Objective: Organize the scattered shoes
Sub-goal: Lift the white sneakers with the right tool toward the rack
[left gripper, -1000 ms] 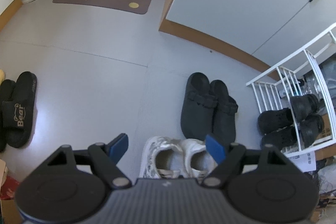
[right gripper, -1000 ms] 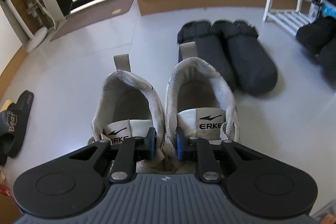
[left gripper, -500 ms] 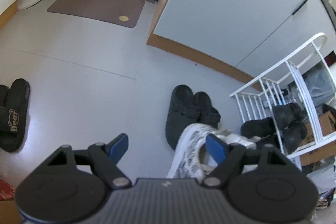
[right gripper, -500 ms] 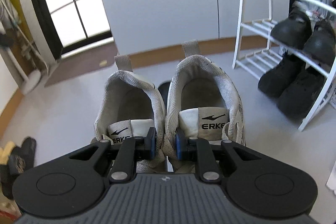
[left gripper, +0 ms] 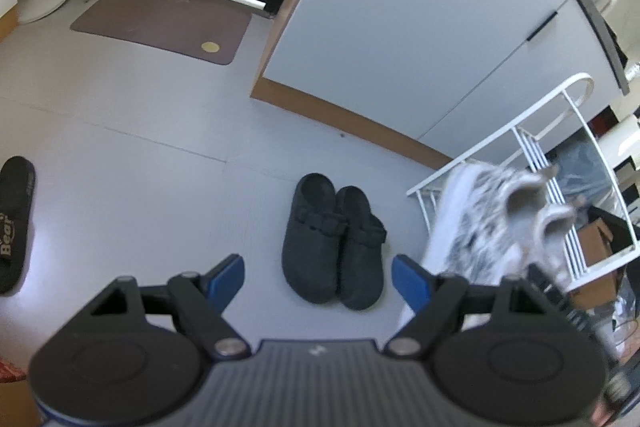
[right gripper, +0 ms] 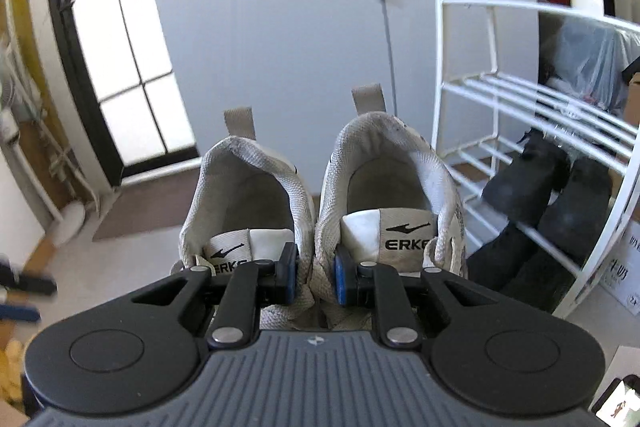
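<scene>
Grey floor and a grey cabinet fill the background, with a white rack beside the cabinet. The right gripper pinches the inner collars of both white sneakers together, one pad inside each shoe. A second ago this pair stood on the floor next to the black clogs; now it hangs in the air just beside the rack, near its upper shelf. I judge that the placing step comes next. The left gripper is spread and holds nothing, over the floor near the clogs. The sneakers are mesh with grey speckles, worn collars, grey heel loops and "ERKE" tongue labels. Dark shoes already sit lower in the rack.
</scene>
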A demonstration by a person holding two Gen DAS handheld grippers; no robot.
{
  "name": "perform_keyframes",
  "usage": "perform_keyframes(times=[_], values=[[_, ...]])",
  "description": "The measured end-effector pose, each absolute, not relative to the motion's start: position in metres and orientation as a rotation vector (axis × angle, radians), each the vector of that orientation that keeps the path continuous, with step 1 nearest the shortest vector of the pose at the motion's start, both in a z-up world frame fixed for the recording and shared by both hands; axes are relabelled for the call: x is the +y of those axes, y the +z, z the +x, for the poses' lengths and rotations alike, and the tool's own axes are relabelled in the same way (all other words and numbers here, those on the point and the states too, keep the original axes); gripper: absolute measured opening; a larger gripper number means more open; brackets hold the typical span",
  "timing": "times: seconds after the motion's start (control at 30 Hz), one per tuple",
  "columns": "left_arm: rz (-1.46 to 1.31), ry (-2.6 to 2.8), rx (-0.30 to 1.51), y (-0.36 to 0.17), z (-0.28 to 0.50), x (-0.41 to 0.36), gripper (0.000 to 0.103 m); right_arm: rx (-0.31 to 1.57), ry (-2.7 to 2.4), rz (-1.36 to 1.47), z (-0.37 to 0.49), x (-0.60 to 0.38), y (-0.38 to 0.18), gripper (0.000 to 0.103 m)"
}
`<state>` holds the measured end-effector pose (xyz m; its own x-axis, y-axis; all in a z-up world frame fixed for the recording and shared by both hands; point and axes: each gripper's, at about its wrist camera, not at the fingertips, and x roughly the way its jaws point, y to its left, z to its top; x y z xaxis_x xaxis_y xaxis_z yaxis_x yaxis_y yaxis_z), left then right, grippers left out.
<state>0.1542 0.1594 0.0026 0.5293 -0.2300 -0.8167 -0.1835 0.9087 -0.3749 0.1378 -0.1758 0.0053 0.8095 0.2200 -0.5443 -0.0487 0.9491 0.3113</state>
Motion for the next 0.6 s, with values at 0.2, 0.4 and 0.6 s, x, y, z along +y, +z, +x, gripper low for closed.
perform_keyframes(times=[0.2,0.4,0.6], values=[[-0.46,-0.007,1.006,0.016,0.128,0.136,0.083,0.58,0.092,0.249,0.174,-0.213,0.034,0.02],[-0.445,-0.014,1.015,0.02,0.127,0.125,0.083,0.536,0.047,0.226,0.2,-0.249,0.046,0.02],[-0.425,-0.026,1.033,0.02,0.127,0.113,0.083,0.527,-0.036,0.3,0.219,-0.284,0.037,0.02]])
